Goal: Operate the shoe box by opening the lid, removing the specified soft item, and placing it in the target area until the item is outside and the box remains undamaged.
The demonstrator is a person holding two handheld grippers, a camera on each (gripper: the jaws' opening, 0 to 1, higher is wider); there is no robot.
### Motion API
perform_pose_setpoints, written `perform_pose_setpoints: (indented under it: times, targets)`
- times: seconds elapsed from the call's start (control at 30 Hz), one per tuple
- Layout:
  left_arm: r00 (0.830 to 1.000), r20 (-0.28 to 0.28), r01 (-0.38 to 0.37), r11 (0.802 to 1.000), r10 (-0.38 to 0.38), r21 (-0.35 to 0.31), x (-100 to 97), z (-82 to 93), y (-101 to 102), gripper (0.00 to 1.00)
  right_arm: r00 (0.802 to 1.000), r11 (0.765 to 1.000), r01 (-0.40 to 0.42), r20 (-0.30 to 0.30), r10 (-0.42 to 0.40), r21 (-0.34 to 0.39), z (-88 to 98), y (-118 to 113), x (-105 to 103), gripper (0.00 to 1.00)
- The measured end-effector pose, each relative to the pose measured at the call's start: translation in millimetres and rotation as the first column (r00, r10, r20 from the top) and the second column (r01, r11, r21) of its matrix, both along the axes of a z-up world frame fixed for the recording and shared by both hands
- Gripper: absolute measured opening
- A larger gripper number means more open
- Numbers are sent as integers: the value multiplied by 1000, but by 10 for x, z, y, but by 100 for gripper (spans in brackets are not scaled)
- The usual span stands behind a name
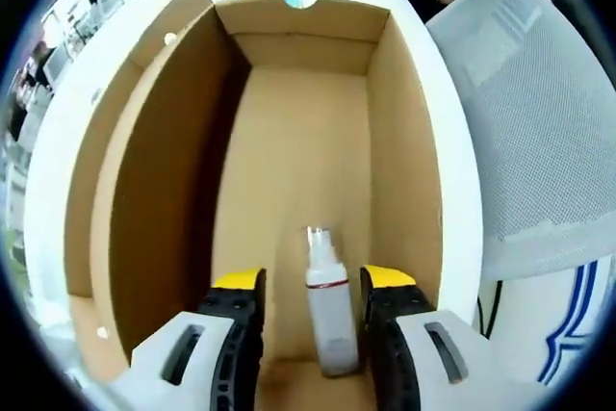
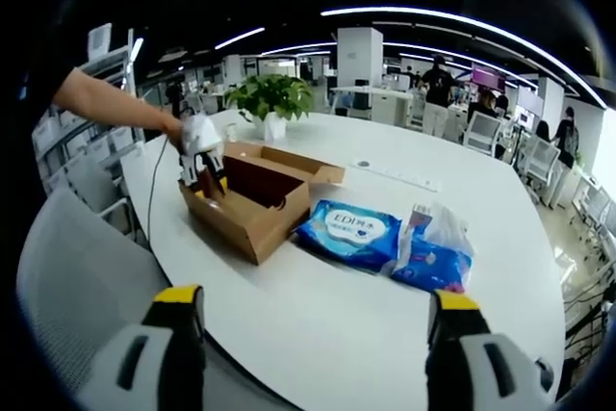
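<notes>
The left gripper [image 1: 313, 310] is down inside the open shoe box [image 1: 298, 151], fingers spread around a small spray bottle [image 1: 327, 305], ready to pinch it. The right gripper [image 2: 313, 334] waits above the counter [image 2: 337, 315], fingers wide apart and empty, near the wipes packs [image 2: 351, 230].

The shoe box [image 1: 298, 141] is plain brown cardboard, matt and smooth inside, its cut edges raw. In it stands 1 spray bottle [image 1: 327, 305] of translucent plastic, slightly glossy. The left gripper [image 1: 313, 320] has matt black jaws capped in yellow, on a smooth white plastic shell. The table [image 2: 385, 315] is smooth, glossy white. The 2 soft packs [image 2: 385, 238] look like shiny plastic film. The chair back [image 1: 539, 113] seems a white woven mesh.
</notes>
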State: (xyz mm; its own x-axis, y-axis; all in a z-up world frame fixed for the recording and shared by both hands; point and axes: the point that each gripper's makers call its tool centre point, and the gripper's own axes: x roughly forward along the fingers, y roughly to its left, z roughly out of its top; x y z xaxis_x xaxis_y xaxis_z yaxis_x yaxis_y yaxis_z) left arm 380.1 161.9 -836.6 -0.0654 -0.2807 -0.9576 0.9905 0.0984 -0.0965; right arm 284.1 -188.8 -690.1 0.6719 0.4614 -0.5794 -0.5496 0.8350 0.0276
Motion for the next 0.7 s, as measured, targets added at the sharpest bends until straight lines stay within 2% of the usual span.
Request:
perform_pose_setpoints:
  times: [0.17, 0.37, 0.5, 0.6, 0.7]
  targets:
    - [999, -3, -37, 999, 37, -5, 8, 0, 36, 37, 1000, 1000, 2, 1, -2, 2, 4, -5, -7, 97]
    - [998, -13, -58, 998, 59, 19, -56, 25, 84, 37, 1000, 1000, -4, 0, 4, 4, -3, 19, -12, 97]
    - [1000, 10, -15, 996, 14, 90, -95, -35, 224, 33, 1000, 1000, -5, 3, 5, 3, 3, 27, -10, 96]
    - [1000, 12, -5, 994, 3, 106, -133, -80, 265, 28, 1000, 1000, -1, 4, 1, 1, 2, 14, -10, 96]
    - [1000, 13, 0, 996, -1, 92, -165, -94, 233, 25, 1000, 1000, 2, 2, -2, 3, 3, 9, -15, 96]
